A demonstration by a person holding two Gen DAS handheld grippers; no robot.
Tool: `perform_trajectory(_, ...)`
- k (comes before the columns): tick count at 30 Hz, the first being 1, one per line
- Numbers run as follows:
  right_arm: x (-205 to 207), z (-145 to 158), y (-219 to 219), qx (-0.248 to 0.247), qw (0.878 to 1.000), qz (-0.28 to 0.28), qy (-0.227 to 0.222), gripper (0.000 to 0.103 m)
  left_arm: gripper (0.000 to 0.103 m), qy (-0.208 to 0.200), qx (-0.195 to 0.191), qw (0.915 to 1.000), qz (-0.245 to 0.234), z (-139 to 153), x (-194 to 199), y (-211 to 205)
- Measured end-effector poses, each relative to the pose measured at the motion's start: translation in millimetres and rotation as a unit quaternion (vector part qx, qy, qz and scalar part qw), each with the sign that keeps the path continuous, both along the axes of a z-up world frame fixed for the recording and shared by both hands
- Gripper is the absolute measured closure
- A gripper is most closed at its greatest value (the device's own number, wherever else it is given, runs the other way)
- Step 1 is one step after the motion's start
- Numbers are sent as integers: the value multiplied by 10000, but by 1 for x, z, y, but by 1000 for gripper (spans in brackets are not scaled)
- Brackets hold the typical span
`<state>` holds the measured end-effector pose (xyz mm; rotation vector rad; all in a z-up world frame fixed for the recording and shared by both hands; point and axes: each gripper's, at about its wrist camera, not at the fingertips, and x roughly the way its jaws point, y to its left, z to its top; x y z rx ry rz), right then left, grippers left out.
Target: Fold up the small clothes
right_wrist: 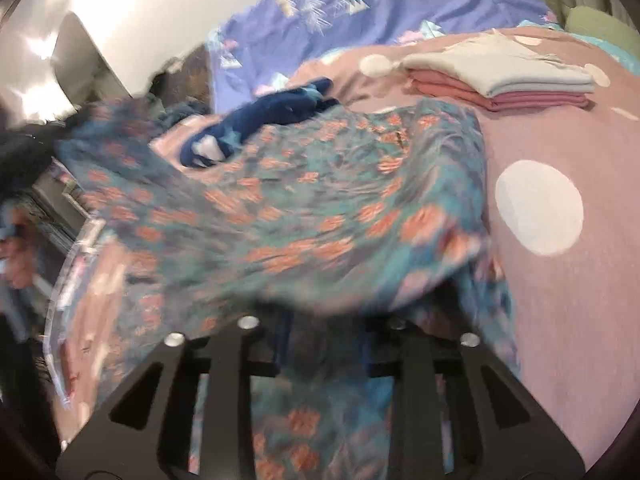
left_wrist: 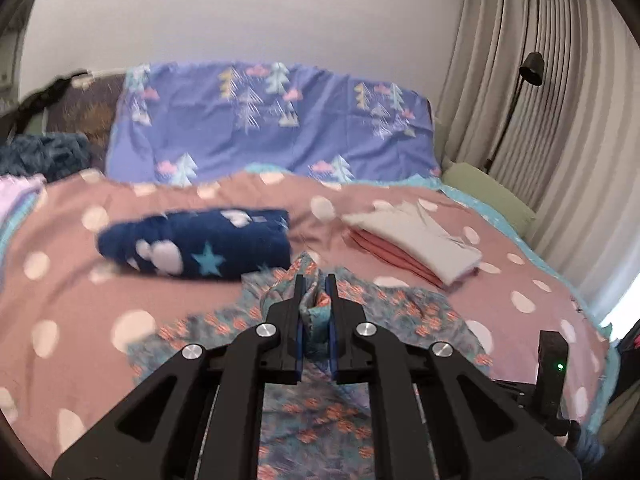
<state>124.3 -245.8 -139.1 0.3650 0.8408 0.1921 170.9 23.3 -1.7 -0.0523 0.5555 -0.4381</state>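
The left gripper [left_wrist: 315,284] is closed on a bunched fold of the floral garment [left_wrist: 360,304]; the fold stands upright between the two blue-lined fingers [left_wrist: 298,292], which press against it from both sides. The rest of the garment spreads flat on the dotted bedspread [left_wrist: 72,312], under and to either side of the fingers.

In the left wrist view, left to right: a rolled navy star-print cloth [left_wrist: 200,244] lies on the bedspread beyond and left of the fingertips; the pinched fold sits at centre; a folded stack [left_wrist: 420,240], with a pale piece on top of pink pieces, lies beyond and to the right. A blue tree-print pillow [left_wrist: 272,120] stands against the wall behind them, and a curtain [left_wrist: 540,80] hangs at far right. This gripper points level across the bed towards the pillow.

The right wrist view is blurred. The floral garment [right_wrist: 300,200] is raised and draped over the front of the right gripper [right_wrist: 324,316], hiding its fingertips; it cannot be determined whether they are spread or pressed together. This view shows the garment's full raised span running away to the left, the navy cloth [right_wrist: 260,120] behind it, and the layered edges of the stack [right_wrist: 500,84] at upper right. The horizon of the bed is tilted, so this gripper is rolled to one side.
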Motion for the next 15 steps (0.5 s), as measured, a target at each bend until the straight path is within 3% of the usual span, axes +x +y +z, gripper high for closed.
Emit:
perform_trajectory(5,-2,-3,-27,-57,9934,-1143,-113,80,94,-181,-369,9990,198,10,0,36)
perform_trajectory(8,-16,8,-39,54,9859,-1569,-576,82,94,-271,-538,9977,304,12,0,52)
perform_trajectory(9,-22,15,-39,-32,9846,-1552,-800,82,94,-340,-530,9974,337,11,-2,56)
perform_trajectory(10,-23,18,-34,-211,9878,-1333,-779,74,94,-394,-491,9973,365,9,-4,59)
perform_trajectory(11,-22,18,-28,-381,9913,-1084,-643,57,94,-400,-405,9977,371,2,-5,63)
perform_trajectory(12,-18,13,-16,-688,9957,-569,-237,53,94,-326,-341,9981,385,-8,-5,66)
perform_trajectory(15,-28,2,-2,-919,9955,117,206,53,93,161,-112,9991,369,-60,-8,81)
